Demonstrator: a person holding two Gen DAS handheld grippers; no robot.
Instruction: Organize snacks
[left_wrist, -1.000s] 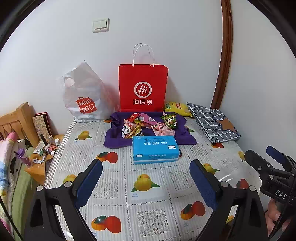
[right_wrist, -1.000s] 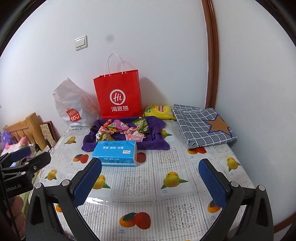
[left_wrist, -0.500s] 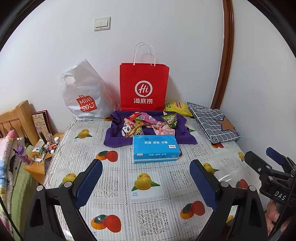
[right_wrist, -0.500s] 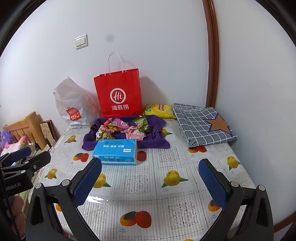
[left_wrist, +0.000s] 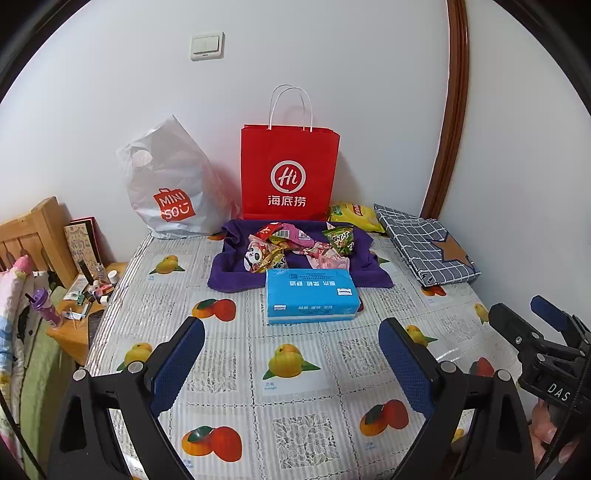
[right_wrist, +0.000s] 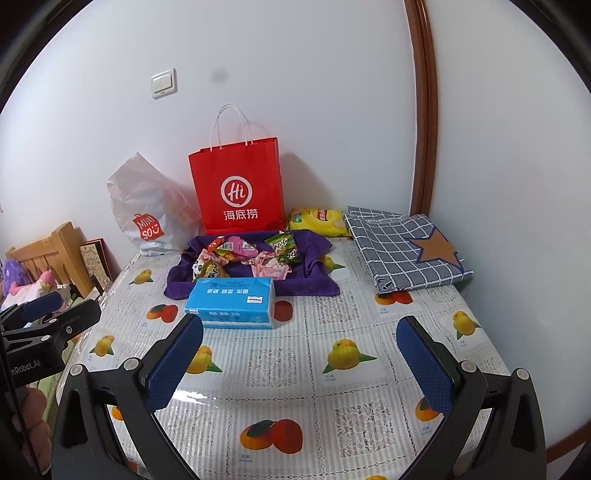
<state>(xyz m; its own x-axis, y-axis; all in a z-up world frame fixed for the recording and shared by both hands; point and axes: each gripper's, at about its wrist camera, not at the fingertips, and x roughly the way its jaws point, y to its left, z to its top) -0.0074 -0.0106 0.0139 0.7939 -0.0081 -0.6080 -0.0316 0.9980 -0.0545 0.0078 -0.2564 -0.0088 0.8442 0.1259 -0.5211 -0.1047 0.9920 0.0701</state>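
Behind the tissue box (left_wrist: 312, 295), snack packets (left_wrist: 299, 247) lie jumbled, pointing every way.

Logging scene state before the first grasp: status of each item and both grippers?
left gripper: open, empty
right gripper: open, empty
snack packets: heaped on purple cloth
tissue pack: flat, sealed
red paper bag: upright
yellow chip bag: lying flat

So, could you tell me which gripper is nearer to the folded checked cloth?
Right, as far as I can judge. The right gripper hangs on the side where the checked cloth lies; the left gripper is farther left, facing the tissue pack.
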